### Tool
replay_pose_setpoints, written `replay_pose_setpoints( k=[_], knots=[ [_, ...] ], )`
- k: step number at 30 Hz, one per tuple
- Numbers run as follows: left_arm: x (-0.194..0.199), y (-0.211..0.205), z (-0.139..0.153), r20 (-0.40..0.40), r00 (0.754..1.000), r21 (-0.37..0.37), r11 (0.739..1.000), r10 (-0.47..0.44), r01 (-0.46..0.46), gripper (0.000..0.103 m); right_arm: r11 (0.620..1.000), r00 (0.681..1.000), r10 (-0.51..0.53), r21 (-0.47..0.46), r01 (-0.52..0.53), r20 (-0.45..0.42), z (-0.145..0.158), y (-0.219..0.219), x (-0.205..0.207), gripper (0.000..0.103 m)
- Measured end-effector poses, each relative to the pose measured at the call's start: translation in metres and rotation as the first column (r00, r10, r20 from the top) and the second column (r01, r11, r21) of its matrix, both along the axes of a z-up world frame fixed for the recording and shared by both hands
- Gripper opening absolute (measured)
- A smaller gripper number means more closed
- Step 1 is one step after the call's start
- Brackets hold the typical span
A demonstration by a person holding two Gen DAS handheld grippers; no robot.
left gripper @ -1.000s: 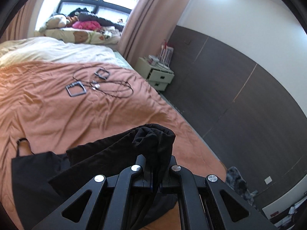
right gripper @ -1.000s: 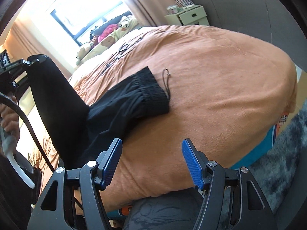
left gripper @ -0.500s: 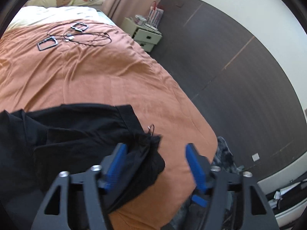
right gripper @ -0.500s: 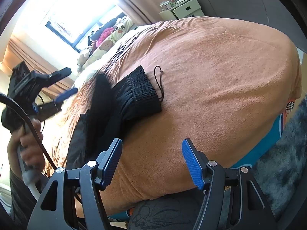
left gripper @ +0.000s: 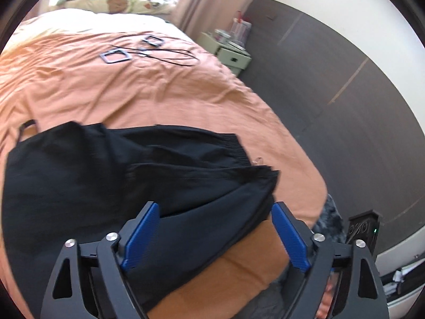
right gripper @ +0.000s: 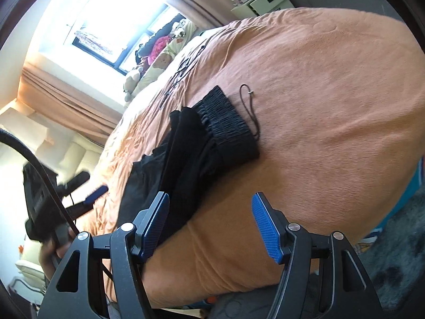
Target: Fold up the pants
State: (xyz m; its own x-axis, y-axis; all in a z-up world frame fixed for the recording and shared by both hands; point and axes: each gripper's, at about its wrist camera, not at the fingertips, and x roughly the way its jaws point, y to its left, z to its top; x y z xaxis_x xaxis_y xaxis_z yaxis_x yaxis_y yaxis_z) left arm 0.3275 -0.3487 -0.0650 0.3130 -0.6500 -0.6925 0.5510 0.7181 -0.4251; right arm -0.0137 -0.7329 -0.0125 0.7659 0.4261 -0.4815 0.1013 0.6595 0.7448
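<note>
1. A bed [left gripper: 164, 98] under an orange cover fills both views; a window [right gripper: 111, 26], curtains and a nightstand [left gripper: 233, 55] are seen beyond.
2. The black pants [left gripper: 111, 175] lie doubled over near the bed's foot, waistband [right gripper: 228, 127] topmost; a fold is judged just laid.
3. The left hand-held gripper [left gripper: 215, 236] is opening, cloth between its jaws but unpressed; the right hand-held gripper [right gripper: 211, 226] is held apart, empty.
4. Next, smoothing or a further fold is probably called for.
</note>
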Motion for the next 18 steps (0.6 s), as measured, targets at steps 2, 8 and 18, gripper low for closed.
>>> replay_pose_setpoints(
  k=[2,8,18],
  knots=[
    [0.002,0.014,-0.004,-0.002,1.000,0.026,0.999,0.025,-0.025,0.089,0.999,1.000,0.001,0.040,-0.001,-0.011,-0.006,-0.001,0.009,0.063],
    [0.003,0.048,-0.017,-0.029,0.998,0.031,0.998,0.050,-0.050,0.099,0.988,0.999,-0.012,0.155,0.018,-0.038,-0.025,-0.005,0.032,0.063],
    [-0.009,0.077,-0.025,0.082,0.994,0.091,0.993,0.072,-0.080,0.102,0.946,0.991,-0.089,0.302,0.116,-0.102,-0.050,-0.021,0.061,0.063]
  ],
)
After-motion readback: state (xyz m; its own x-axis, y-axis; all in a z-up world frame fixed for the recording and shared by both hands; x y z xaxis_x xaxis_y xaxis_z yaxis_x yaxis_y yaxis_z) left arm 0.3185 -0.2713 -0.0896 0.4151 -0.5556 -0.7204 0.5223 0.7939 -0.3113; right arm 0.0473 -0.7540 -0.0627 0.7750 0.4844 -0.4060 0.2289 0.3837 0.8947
